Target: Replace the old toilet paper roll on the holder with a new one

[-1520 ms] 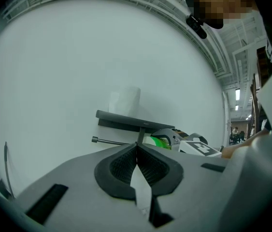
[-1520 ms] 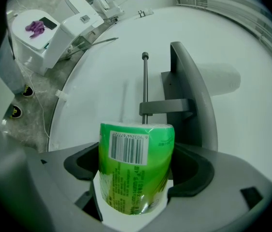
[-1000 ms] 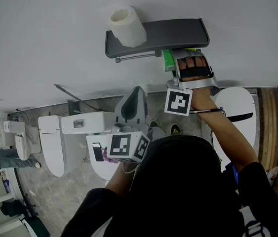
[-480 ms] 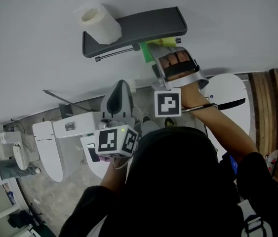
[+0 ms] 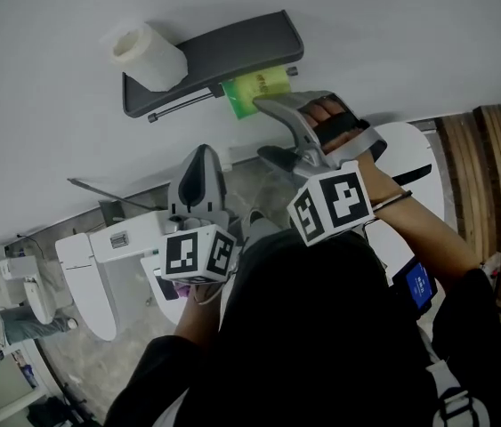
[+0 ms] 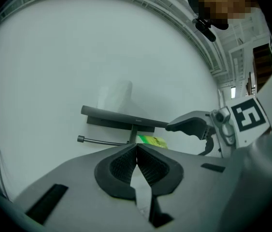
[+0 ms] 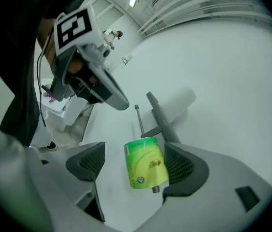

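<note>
- The left gripper (image 6: 136,150) is nearest, held low in front of the person's chest and back from the wall. Its jaws are pressed together with nothing between them, and they point up towards the holder.
- The right gripper (image 7: 136,163) is raised higher and reaches to the holder's right end. Its claw stands wide, one pad on each side of the green roll (image 5: 255,92). The roll sits closer to one pad, but neither pad visibly clamps it.
- The green roll, which looks to be still in its printed wrapper, hangs just under the shelf. It appears to be threaded on a short rod, whose knobbed tip (image 7: 155,190) sticks out of the roll's near end.
- The holder (image 5: 232,47) is a dark grey shelf fixed to the pale wall (image 5: 392,25). A second thin bar (image 5: 183,107) runs bare under its left part.
- Farthest along, a white roll (image 5: 146,56) of unwrapped paper rests on top of the shelf's left end, well apart from both grippers.
- Progress, as a judgement: one roll is on the rod and the other is off it, so the swap looks largely made. The wrapper suggests the green one is the new roll, though that is not certain.
- What seems left is to draw the right gripper clear and perhaps take the white roll away.
</note>
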`<state>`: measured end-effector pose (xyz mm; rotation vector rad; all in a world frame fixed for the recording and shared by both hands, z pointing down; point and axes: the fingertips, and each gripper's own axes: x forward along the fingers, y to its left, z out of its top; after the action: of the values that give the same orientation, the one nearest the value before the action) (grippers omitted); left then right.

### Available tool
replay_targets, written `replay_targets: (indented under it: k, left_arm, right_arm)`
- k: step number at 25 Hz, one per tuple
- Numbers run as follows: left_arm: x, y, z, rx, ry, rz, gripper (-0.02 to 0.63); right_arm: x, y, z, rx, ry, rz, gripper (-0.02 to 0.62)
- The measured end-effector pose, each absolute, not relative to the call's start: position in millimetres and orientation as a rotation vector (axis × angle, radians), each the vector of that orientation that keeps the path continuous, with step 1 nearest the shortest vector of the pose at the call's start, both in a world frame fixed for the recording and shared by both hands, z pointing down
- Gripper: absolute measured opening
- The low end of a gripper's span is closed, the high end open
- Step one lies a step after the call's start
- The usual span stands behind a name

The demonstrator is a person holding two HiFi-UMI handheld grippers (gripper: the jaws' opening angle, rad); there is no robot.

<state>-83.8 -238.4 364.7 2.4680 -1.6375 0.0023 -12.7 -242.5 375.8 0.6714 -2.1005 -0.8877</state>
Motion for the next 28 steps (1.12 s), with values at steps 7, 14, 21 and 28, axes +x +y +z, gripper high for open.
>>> replay_targets:
  k: [7, 14, 21, 28]
  left_arm:
    - [-65, -239, 360, 2.515, -1.586, -0.003, 0.023]
    - [-50, -241, 357, 2.551, -1.548, -0.003, 0.023]
    - [-45, -238, 356, 2.565, -1.545, 0.008, 0.023]
    - [-41, -237, 356, 2.568, -1.536, 0.010, 0.023]
  right_arm:
    - [31, -230, 303, 0.883, -2.231, -0.959, 0.047]
    - [74, -218, 265, 0.964, -2.513, -0.793, 0.032]
    - [148, -220, 242, 1.332, -2.747, -0.462, 0.032]
    - [206, -222, 283, 1.563, -2.804, -0.097, 0.032]
